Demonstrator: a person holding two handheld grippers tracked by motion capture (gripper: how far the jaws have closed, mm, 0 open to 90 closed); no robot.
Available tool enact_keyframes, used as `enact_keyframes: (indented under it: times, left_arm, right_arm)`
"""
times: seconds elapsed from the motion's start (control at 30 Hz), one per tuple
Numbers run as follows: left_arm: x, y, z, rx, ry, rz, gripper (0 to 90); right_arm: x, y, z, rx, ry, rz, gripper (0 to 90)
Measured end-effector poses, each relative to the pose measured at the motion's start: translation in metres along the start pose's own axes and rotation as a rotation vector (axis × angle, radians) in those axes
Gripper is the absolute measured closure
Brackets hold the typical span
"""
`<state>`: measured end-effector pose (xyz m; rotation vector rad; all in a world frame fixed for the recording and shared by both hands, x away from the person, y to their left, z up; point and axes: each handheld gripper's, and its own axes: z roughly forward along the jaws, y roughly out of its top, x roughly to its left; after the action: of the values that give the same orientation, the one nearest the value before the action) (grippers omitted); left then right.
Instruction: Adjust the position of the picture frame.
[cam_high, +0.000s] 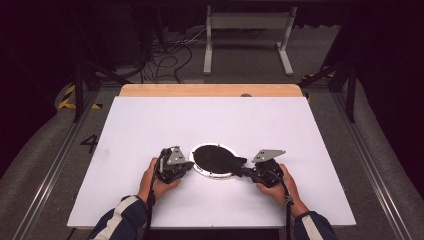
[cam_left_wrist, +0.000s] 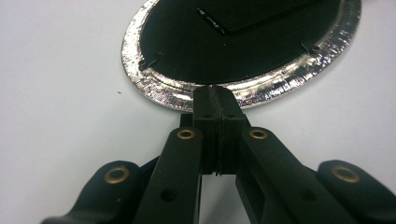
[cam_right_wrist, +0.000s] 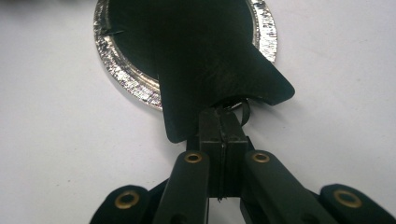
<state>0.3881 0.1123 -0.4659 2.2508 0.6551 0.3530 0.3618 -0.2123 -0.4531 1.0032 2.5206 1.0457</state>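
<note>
Silver foil round tray (cam_high: 200, 170) with a black sheet lid (cam_high: 212, 157) is sitting near the white table's (cam_high: 150, 125) front edge. Left gripper (cam_left_wrist: 215, 93), jaws pressed together, is pinning the rim; right gripper (cam_right_wrist: 223, 116) is pinching the lid's lifted flap (peeling step, apparently). Next: pulling steadily while anchoring the tray.

Black jaws, brass rivets; navy sleeves (cam_high: 122, 217) — white-striped.

1 foil dish (cam_high: 200, 169), round, silver rim. 1 black sheet (cam_high: 217, 158) over it. 2 grippers: left (cam_high: 186, 165), right (cam_high: 248, 172). 2 hands. 1 white table (cam_high: 150, 130). 1 white stand (cam_high: 247, 20) on the floor behind.
</note>
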Motion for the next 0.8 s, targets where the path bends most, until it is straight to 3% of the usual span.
enact_keyframes:
  times: [0.2, 0.27, 0.43, 0.47, 0.53, 0.57, 0.6, 0.7, 0.8]
  left_arm:
    - [-0.003, 0.001, -0.002, 0.015, -0.01, 0.01, 86.9]
    - [-0.006, 0.003, -0.005, 0.028, -0.035, 0.049, 88.0]
    - [-0.016, 0.009, -0.009, 0.017, -0.112, 0.083, 88.6]
    - [-0.023, 0.012, -0.007, 0.024, -0.154, 0.114, 88.5]
    - [-0.031, 0.014, -0.003, 0.036, -0.192, 0.128, 88.3]
    - [-0.031, 0.014, -0.003, 0.036, -0.192, 0.128, 88.0]
    - [-0.039, 0.016, 0.003, 0.049, -0.208, 0.149, 87.4]
    - [-0.046, 0.018, 0.008, 0.042, -0.209, 0.156, 86.4]
    - [-0.045, 0.018, 0.011, 0.025, -0.204, 0.132, 85.9]
  right_arm:
    - [0.001, 0.002, 0.0, 0.014, -0.001, -0.036, 90.0]
    - [-0.003, 0.005, -0.002, 0.009, -0.009, -0.033, 90.0]
    - [-0.01, 0.007, -0.009, -0.044, -0.061, -0.027, 90.0]
    - [-0.014, 0.008, -0.011, -0.077, -0.101, -0.018, 90.0]
    - [-0.019, 0.009, -0.009, -0.103, -0.143, 0.003, 90.0]
    - [-0.019, 0.009, -0.009, -0.103, -0.143, 0.003, 90.0]
    - [-0.022, 0.013, -0.004, -0.122, -0.185, 0.006, 90.0]
    - [-0.024, 0.016, 0.003, -0.12, -0.196, 0.02, 90.0]
    - [-0.027, 0.015, 0.011, -0.096, -0.178, 0.04, 90.0]
